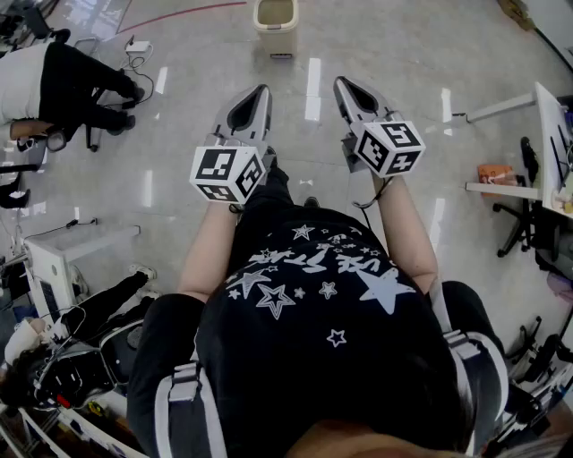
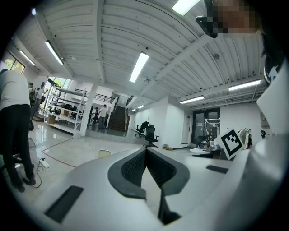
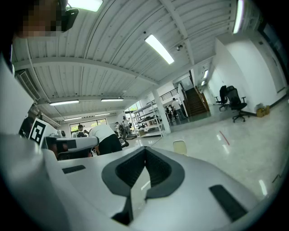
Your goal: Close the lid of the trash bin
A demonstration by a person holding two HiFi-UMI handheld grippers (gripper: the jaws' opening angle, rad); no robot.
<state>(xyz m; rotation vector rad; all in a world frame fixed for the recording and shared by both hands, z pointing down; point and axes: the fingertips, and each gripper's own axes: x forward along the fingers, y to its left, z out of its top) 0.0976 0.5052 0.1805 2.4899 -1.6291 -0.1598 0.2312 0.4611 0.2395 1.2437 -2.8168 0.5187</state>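
A beige trash bin (image 1: 275, 25) stands on the floor far ahead, and its top looks open. It shows small and distant as the bin (image 2: 104, 154) in the left gripper view and the bin (image 3: 179, 146) in the right gripper view. My left gripper (image 1: 262, 90) and right gripper (image 1: 341, 82) are held side by side at waist height, pointing toward it and well short of it. The jaws of the left gripper (image 2: 146, 150) meet at the tip with nothing between them. The right gripper (image 3: 145, 149) is shut the same way, holding nothing.
A person (image 1: 54, 85) in a white top and black trousers bends over at the far left. A white desk (image 1: 546, 134) and an office chair (image 1: 524, 215) stand at the right. A white stand (image 1: 63, 255) and cabled gear (image 1: 54, 367) sit at my lower left.
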